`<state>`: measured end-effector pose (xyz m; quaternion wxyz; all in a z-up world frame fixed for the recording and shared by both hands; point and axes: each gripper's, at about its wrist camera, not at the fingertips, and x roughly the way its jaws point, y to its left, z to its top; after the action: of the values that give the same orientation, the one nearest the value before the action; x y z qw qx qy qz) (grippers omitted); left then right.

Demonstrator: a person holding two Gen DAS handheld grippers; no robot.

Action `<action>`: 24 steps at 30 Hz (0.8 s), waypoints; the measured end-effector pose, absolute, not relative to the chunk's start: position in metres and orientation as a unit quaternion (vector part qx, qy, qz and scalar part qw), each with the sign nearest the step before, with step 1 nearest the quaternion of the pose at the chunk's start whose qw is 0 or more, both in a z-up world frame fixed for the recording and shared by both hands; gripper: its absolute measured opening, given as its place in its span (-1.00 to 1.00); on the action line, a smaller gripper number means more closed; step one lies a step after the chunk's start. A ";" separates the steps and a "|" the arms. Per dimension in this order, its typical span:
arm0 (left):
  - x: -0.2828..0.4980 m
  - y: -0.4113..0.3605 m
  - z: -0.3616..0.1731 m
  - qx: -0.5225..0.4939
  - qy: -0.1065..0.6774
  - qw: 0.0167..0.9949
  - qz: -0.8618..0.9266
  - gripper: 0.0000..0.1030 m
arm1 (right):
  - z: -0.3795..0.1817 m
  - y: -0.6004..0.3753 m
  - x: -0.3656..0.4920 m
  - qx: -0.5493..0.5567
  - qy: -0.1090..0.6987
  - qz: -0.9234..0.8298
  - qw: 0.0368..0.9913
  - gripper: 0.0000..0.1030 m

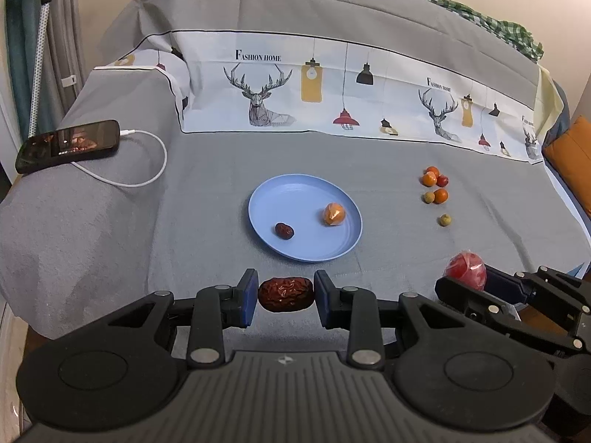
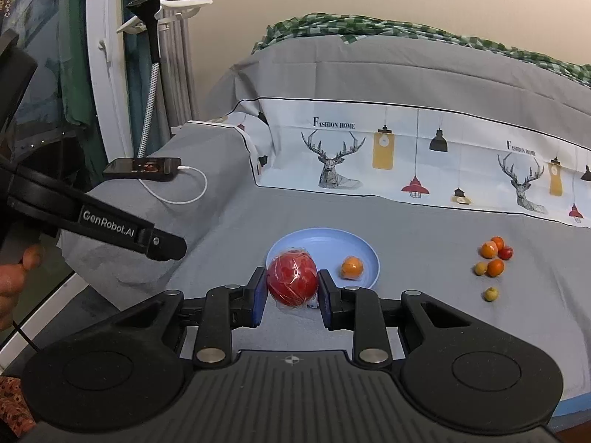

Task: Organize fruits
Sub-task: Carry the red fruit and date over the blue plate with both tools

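Blue plate [image 1: 258, 192], shallow smooth plastic, lies on the grey-covered bed [image 1: 207, 170] just ahead of both grippers; the left gripper [image 1: 285, 295] faces its near rim squarely and looks the nearer of the two, the right gripper [image 2: 292, 288] standing a little off to the plate's right; left fingers [image 1: 248, 297] clamped endwise on a dried red date [image 1: 285, 294], wrinkled, glossy, oblong, its long axis running across from pad to pad, so a release over the plate would likely lay it crosswise; right fingers [image 2: 260, 295] narrowed on a round red fruit [image 2: 292, 281] wrapped in crinkled clear film, slippery-looking; already on the plate: a second smaller date [image 1: 284, 230], and an orange fruit in film [image 1: 333, 214]; still loose on the bed, well right of the plate: a cluster of small round fruits [image 1: 435, 184], orange, red and yellow-green, with one yellow-green fruit [image 1: 445, 220] apart nearer the grippers; phone [image 1: 70, 144] with white cable on the covered bolster at far left.
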<state>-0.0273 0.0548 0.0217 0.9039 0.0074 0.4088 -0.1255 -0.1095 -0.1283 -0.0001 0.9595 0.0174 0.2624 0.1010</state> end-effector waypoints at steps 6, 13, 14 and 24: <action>-0.016 0.056 0.015 0.009 0.416 0.901 -0.121 -0.30 | -0.006 -0.132 -0.102 0.022 0.273 0.096 0.957 -0.42; 0.011 0.053 0.008 0.015 0.420 0.900 -0.117 -0.30 | -0.014 -0.133 -0.081 0.019 0.280 0.087 0.956 -0.42; 0.016 0.052 0.007 0.013 0.422 0.899 -0.116 -0.30 | -0.016 -0.134 -0.076 0.018 0.281 0.087 0.955 -0.42; 0.075 0.039 -0.018 0.019 0.446 0.888 -0.109 -0.30 | -0.041 -0.138 -0.018 0.024 0.308 0.077 0.948 -0.42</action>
<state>0.0748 0.0387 -0.0183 0.8883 0.0194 0.4457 -0.1092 -0.0185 -0.1380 -0.0405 0.9481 0.0242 0.3075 0.0769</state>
